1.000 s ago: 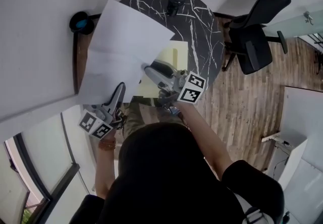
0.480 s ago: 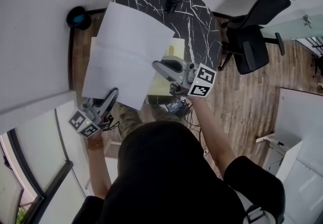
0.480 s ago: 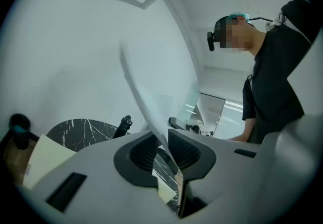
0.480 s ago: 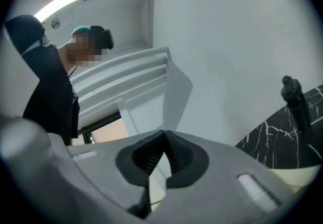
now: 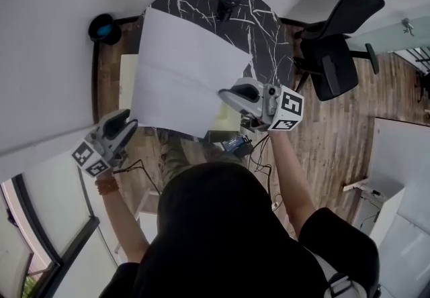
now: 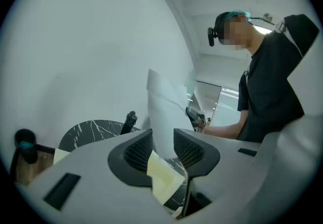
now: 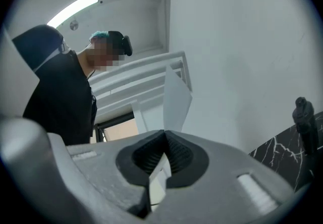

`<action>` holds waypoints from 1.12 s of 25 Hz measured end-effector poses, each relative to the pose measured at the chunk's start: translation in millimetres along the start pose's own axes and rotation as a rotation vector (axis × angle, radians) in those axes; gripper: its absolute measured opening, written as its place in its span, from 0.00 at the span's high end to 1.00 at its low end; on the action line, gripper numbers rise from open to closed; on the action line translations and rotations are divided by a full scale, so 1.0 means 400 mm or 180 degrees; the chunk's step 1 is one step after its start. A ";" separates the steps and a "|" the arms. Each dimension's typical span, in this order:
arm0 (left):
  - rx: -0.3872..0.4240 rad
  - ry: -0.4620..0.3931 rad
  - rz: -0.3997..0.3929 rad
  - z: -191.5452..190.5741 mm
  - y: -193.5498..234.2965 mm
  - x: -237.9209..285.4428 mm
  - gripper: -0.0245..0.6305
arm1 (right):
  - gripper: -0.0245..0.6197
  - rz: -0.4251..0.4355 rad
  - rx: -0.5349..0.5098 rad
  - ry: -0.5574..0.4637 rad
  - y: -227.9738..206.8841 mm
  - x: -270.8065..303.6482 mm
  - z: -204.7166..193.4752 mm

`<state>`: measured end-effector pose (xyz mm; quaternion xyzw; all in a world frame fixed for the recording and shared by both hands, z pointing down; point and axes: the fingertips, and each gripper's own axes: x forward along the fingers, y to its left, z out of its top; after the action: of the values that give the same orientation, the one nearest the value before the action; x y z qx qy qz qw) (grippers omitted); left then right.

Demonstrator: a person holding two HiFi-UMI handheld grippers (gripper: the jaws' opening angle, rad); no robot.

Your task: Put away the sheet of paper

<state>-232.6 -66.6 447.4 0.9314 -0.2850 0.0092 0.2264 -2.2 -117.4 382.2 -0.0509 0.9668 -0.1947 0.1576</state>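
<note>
A large white sheet of paper (image 5: 188, 75) hangs spread out above the round black marble table (image 5: 272, 41). My right gripper (image 5: 230, 94) is shut on the sheet's right edge; in the right gripper view the sheet (image 7: 176, 99) rises from between the closed pads of that gripper (image 7: 164, 134). My left gripper (image 5: 126, 122) sits at the sheet's lower left corner, and its jaws are opening. In the left gripper view the sheet (image 6: 164, 109) stands edge-on in the gap of that gripper (image 6: 162, 142), not pressed by the pads.
A pale yellow folder (image 5: 230, 117) lies on the table under the sheet, seen too in the left gripper view (image 6: 161, 180). A small black object (image 5: 225, 5) stands at the table's far edge. A black office chair (image 5: 336, 55) is to the right, a dark round stand (image 5: 102, 27) to the left.
The left gripper has let go of the sheet's lower left corner and drawn back to the left. The right gripper has shut on the right edge and moved right, and the sheet now hangs flatter.
</note>
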 end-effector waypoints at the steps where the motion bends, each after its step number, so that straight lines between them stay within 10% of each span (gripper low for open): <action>1: -0.0033 -0.0075 0.0011 0.013 0.008 -0.004 0.74 | 0.97 0.0093 0.0054 0.0021 0.008 -0.008 -0.004; 16: 0.0097 0.0066 -0.0625 -0.004 -0.047 0.158 0.75 | 0.97 0.0561 0.0348 0.0447 0.083 -0.001 -0.101; 28: -0.0347 0.0051 -0.0300 -0.066 0.030 0.118 0.61 | 0.97 0.1082 0.0709 0.0309 0.173 -0.041 -0.086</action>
<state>-196.6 -89.0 482.8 0.9299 -0.2391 -0.0095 0.2792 -0.2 -38.9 389.8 0.1401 0.9404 -0.2732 0.1461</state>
